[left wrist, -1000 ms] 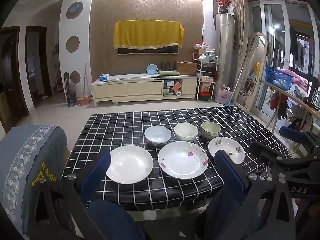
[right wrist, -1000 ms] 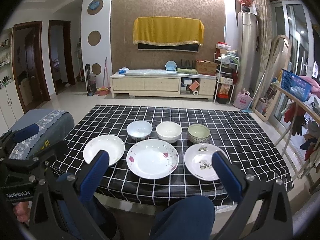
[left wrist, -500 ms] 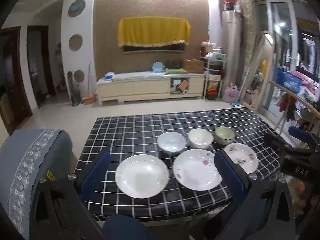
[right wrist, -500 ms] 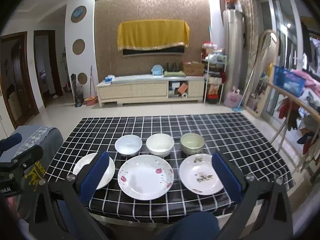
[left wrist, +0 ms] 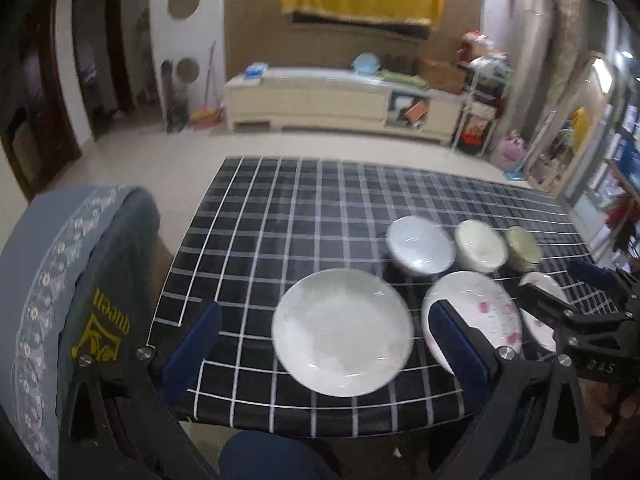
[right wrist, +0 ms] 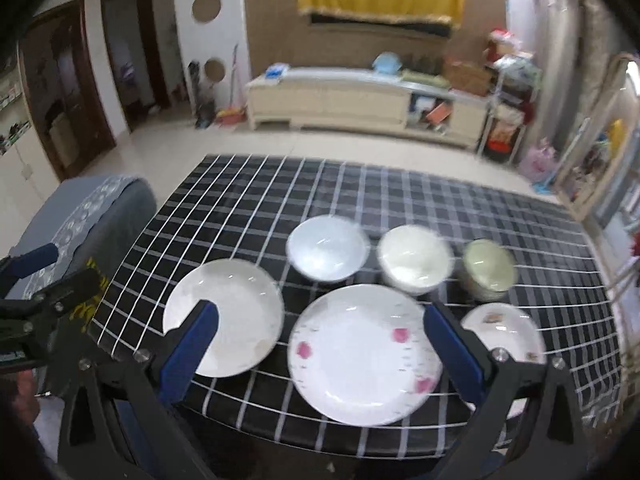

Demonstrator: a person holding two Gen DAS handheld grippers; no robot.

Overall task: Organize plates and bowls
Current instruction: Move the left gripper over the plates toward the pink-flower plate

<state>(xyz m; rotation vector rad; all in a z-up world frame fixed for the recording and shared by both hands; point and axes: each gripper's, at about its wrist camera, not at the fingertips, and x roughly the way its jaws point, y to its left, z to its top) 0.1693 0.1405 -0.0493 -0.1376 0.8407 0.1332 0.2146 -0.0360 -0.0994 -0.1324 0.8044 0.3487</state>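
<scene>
Both grippers have dipped closer — plain plate (left wrist: 342, 332) between left gripper (left wrist: 326, 338) fingers

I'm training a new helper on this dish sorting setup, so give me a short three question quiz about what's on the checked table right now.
1. True or false: both the left gripper and the right gripper have their blue-padded fingers spread apart and hold nothing.
2. Multiple choice: the large white plate with pink flower marks lies A) at the left end of the plate row, B) between the plain white plate and the small white plate with brownish motifs, C) stacked on a bowl.
3. How many bowls stand in the row behind the plates on the black checked tablecloth?

Key: 1 true; 2 B; 3 three: pale blue bowl, cream bowl, greenish bowl.
</scene>
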